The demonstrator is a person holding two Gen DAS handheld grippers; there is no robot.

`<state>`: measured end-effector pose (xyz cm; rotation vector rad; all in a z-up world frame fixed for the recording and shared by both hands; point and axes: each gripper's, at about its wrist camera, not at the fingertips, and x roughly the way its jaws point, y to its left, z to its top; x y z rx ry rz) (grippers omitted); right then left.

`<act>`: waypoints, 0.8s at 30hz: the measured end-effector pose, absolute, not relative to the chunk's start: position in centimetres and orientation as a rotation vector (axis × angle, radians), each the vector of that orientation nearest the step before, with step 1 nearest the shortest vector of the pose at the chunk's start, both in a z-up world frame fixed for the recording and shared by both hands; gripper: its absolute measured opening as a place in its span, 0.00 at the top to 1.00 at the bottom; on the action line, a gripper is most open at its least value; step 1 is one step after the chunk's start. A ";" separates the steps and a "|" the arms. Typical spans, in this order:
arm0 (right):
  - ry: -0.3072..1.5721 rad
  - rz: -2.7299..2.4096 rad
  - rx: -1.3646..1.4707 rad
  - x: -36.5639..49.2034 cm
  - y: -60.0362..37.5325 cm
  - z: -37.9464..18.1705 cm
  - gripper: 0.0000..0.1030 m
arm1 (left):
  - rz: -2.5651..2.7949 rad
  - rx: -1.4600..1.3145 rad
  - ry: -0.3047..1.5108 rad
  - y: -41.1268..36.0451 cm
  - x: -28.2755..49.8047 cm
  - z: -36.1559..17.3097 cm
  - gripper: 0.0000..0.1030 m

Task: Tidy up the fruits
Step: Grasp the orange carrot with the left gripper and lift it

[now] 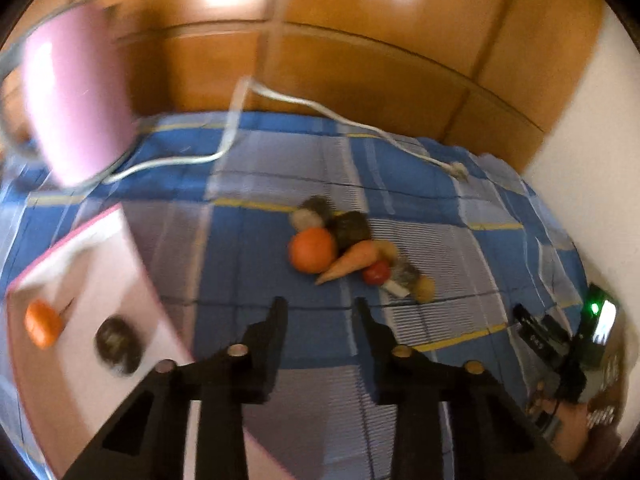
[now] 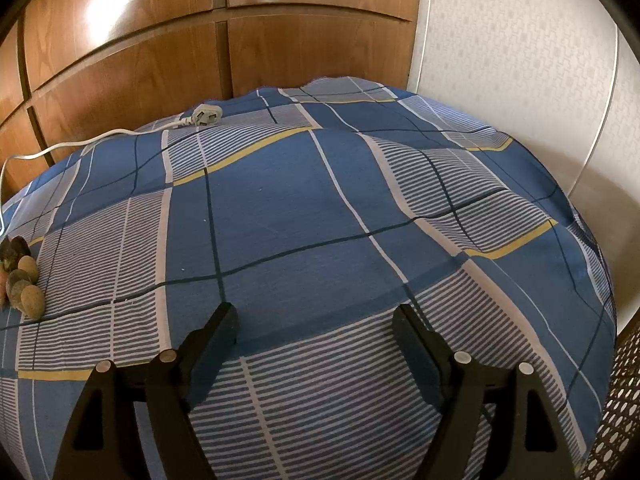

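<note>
1. Progress looks early: the pink-rimmed white tray (image 1: 100,264) at the left of the left wrist view holds only two pieces, an orange piece (image 1: 42,323) and a dark round fruit (image 1: 118,345), lying near each other but apart.
2. Most of the work is left, as I judge it. A heap of produce (image 1: 352,252) sits on the blue checked bedsheet (image 2: 280,208), well apart from the tray: an orange (image 1: 313,249), a carrot (image 1: 349,264) leaning against it, a small red fruit (image 1: 377,272), several dark and brownish pieces behind, and a pale round one at the near right end. Blur hides what the dark ones are.
3. Left gripper (image 1: 321,308) points steeply down at the sheet just short of the heap. Its fingers stand a narrow gap apart with nothing between them, so it is nearly clenched and carrying nothing.
4. Right gripper (image 2: 316,318) hangs over bare sheet, tilted down, jaws spread wide and empty. The heap shows only at the far left edge of its view, well away from its fingers.
5. White power cord (image 1: 320,110) with its plug (image 2: 206,115) lies across the far side of the sheet, clear of the fruit.
</note>
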<state>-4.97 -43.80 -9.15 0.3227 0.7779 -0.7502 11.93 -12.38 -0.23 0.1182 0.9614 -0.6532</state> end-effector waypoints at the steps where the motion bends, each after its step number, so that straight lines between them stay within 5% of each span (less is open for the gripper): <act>1: 0.778 -0.751 0.322 -5.0 -43.8 -9.2 0.21 | -0.679 0.144 0.952 -13.1 11.9 -0.2 0.75; 21: 0.780 -0.752 0.320 -4.9 -43.8 -9.2 0.19 | -0.860 0.533 0.906 -21.2 15.1 -4.7 0.76; 24: 0.780 -0.752 0.320 -4.8 -43.8 -9.2 0.19 | -0.870 0.484 0.913 -20.7 15.3 -4.4 0.87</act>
